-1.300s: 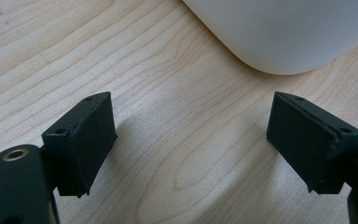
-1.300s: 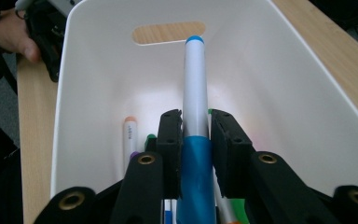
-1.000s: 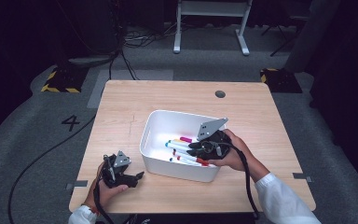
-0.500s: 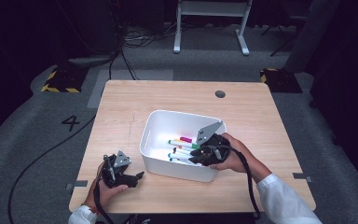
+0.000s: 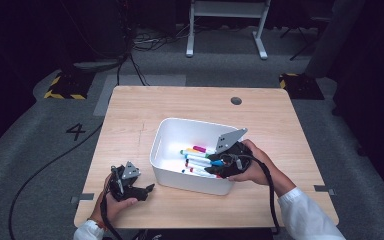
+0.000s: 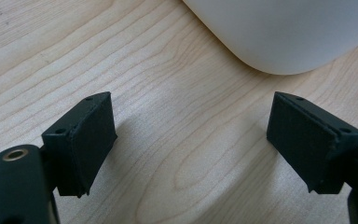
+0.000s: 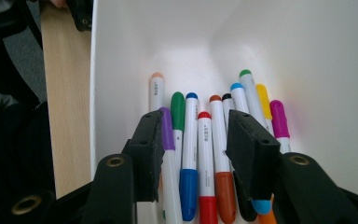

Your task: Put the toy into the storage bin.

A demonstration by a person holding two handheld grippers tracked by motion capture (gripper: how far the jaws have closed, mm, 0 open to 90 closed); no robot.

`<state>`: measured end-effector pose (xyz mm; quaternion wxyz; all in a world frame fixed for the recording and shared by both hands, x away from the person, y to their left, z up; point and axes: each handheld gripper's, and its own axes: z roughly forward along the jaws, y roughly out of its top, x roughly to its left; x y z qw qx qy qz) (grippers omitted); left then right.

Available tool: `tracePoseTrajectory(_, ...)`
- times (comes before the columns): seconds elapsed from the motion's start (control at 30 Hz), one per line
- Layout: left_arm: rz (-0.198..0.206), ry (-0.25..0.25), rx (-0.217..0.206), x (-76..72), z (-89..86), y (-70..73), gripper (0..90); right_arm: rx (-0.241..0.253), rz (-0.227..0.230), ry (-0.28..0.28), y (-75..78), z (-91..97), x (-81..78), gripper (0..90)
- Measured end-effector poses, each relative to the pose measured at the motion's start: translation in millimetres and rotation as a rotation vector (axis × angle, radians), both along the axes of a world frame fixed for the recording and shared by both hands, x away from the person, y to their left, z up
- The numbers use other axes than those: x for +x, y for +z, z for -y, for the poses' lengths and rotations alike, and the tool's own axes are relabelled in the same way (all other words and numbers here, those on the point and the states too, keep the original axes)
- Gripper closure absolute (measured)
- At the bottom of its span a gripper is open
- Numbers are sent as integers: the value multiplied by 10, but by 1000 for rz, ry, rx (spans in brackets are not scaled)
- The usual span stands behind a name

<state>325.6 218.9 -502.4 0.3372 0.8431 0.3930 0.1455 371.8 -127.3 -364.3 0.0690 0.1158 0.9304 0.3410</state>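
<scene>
Now my right claw (image 7: 193, 140), jaws just parted over the markers (image 7: 205, 154) in the white bin (image 5: 166, 135), grips nothing, while my left claw (image 5: 147, 189) idles wide open and empty on the worktop (image 5: 180, 102) near its front-left corner.

A light wooden table (image 5: 145, 112) with a dark round grommet (image 5: 236, 100) stands on grey carpet (image 5: 25, 150) marked with a black "4" (image 5: 75, 131), black-and-yellow striped plates (image 5: 62, 87) lying at its far corners, a white frame (image 5: 227, 22) and cables (image 5: 145, 42) beyond in the dim room.
</scene>
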Motion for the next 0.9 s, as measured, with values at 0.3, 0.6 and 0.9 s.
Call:
tracePoseTrajectory(0.3, -1, 0, -1, 1, 1, -1, 155, 44, 77, -72, 108, 142, -67, 407)
tracePoseTrajectory(0.6, -1, 0, -2, 1, 1, -1, 154, 65, 175, -158, 216, 396, -143, 333)
tracePoseTrajectory(0.9, -1, 0, -1, 1, 1, -1, 155, 96, 219, -210, 270, 738, -187, 299)
